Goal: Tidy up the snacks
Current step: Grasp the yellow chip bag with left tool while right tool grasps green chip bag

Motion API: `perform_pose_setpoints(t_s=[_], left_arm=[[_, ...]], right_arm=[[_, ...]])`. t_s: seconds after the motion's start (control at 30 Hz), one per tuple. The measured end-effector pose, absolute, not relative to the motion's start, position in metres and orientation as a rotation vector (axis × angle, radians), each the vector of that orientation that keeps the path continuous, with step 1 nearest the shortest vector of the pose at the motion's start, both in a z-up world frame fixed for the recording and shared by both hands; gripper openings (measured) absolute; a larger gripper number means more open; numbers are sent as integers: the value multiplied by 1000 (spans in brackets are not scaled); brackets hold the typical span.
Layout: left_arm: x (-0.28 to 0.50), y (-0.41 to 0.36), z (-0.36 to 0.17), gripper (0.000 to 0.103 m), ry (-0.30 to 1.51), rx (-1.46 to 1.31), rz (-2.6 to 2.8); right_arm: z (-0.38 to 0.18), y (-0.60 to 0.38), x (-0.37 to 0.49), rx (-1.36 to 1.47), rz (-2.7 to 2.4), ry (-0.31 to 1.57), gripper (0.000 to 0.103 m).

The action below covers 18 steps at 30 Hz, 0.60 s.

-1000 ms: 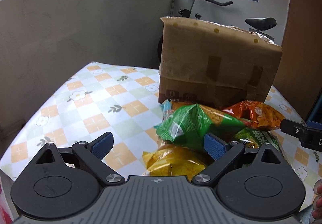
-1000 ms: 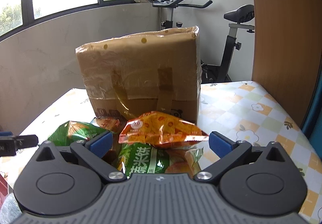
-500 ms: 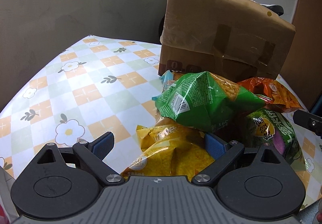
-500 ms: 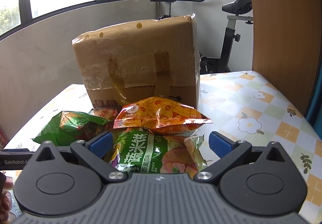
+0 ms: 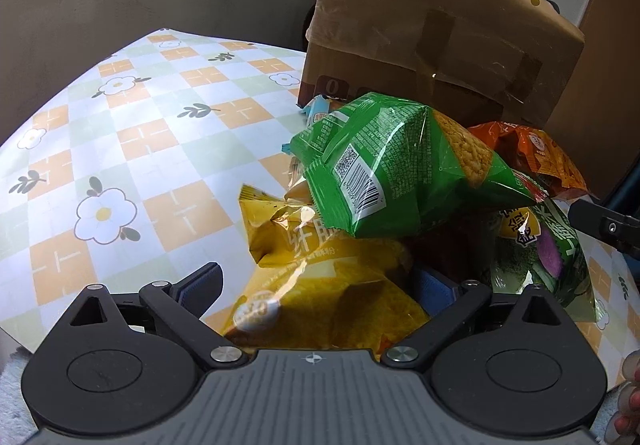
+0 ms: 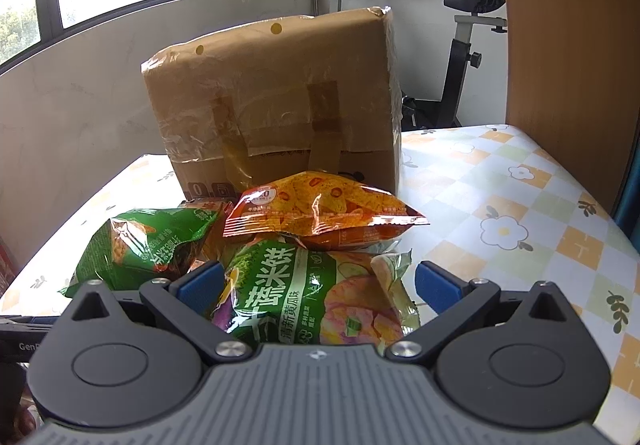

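Tablecloth (image 5: 132, 149), checked orange/green with flowers, fills the left of my left wrist view, bare there. Moving right: left gripper (image 5: 316, 285) has its jaws spread wide, straddling the near end of the yellow snack bag (image 5: 320, 285); left blue pad (image 5: 200, 281) sits clear of the bag over the cloth, right pad is partly hidden behind the foil, so I can't tell if it touches. Nothing gripped. Green barcode bag (image 5: 396, 173) lies on top of the yellow one, tilted, with a small blue-edged packet (image 5: 316, 109) poking out behind it against the cardboard box (image 5: 436, 37). Further right, orange chip bag (image 5: 536, 153) near the box's corner, and the green veggie-cracker bag (image 5: 552, 257) at the pile's right edge; the tip of the other tool shows just beyond it. Right wrist view, left to right: green barcode bag (image 6: 148, 245), then right gripper (image 6: 316, 285) with jaws also wide apart, either side of the veggie-cracker bag (image 6: 312, 293); both blue pads stand off from it, so not clamped. Orange chip bag (image 6: 324, 213) rests on the far end of that bag, just in front of the taped box (image 6: 276, 101). Right of the pile, bare tablecloth (image 6: 520, 205), exercise bike (image 6: 464, 45) behind the table, wood panel (image 6: 560, 45) at far right.
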<state>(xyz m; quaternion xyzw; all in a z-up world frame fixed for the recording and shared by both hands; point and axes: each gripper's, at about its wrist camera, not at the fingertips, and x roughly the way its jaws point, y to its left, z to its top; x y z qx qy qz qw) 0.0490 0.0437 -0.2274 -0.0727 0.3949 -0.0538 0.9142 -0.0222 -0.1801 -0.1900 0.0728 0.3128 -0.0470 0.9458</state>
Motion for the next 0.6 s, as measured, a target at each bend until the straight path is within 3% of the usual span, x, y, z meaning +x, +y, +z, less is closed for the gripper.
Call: perform_pose_setpoints(t_s=[0.1, 0.17, 0.23, 0.3, 0.6], left_arm=[[51, 37, -233, 101, 851, -122, -125], [49, 36, -235, 94, 848, -119, -136], [47, 36, -232, 80, 824, -121, -152], [45, 34, -229, 76, 818, -78, -118], [37, 55, -213, 72, 779, -83, 4]], right_arm=[[-192, -180, -22, 150, -92, 644, 103], [-192, -179, -22, 148, -90, 643, 103], [-191, -180, -22, 150, -88, 639, 103], [-191, -180, -22, 154, -89, 639, 103], [-186, -181, -22, 153, -90, 613, 103]])
